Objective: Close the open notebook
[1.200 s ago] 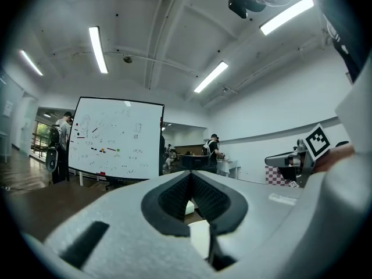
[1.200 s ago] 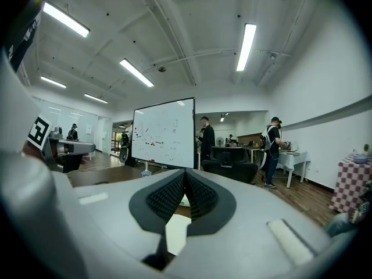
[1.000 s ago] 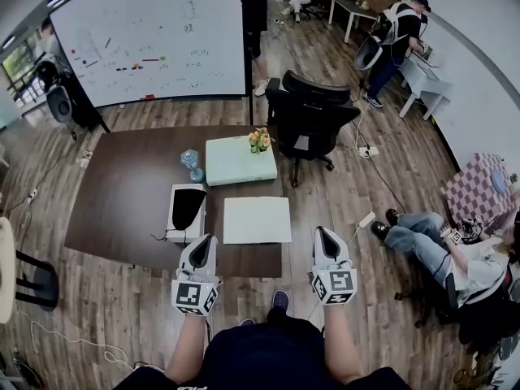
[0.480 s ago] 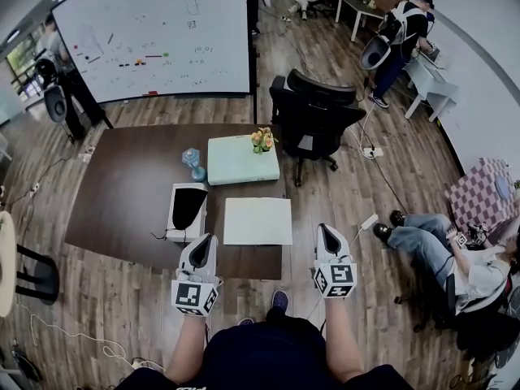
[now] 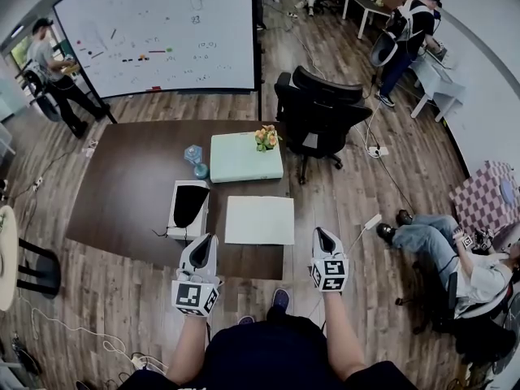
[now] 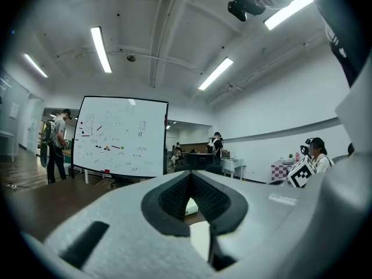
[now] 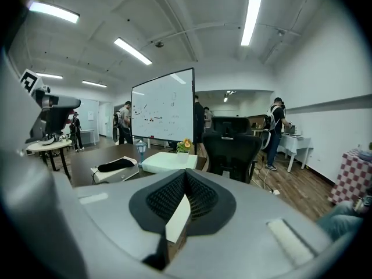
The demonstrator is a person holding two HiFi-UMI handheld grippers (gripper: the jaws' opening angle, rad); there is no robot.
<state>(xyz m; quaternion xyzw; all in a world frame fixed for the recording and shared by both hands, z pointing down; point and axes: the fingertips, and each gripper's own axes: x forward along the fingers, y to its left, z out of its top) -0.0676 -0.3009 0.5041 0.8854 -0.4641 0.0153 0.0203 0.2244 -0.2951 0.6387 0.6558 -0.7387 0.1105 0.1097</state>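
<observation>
The notebook (image 5: 259, 219) is a white rectangle lying flat on the dark brown table (image 5: 130, 185), close to its front edge. It shows no visible spine or raised page. My left gripper (image 5: 206, 240) hovers at the front edge, just left of the notebook, with its jaws together and nothing between them. My right gripper (image 5: 322, 234) hangs beyond the table's right corner, off the notebook, also shut and empty. In the left gripper view the jaws (image 6: 190, 175) meet at the tip. Those in the right gripper view (image 7: 185, 173) do the same.
A white box with a black object on it (image 5: 188, 209) sits left of the notebook. Behind them are a pale green box (image 5: 246, 157) with flowers (image 5: 265, 137) and a blue bottle (image 5: 195, 162). A black office chair (image 5: 321, 112) stands at the back right; a person sits on the floor (image 5: 439, 250).
The right gripper has drifted slightly left toward the table corner. The left gripper and the notebook have held still. A person has walked into view by the whiteboard.
</observation>
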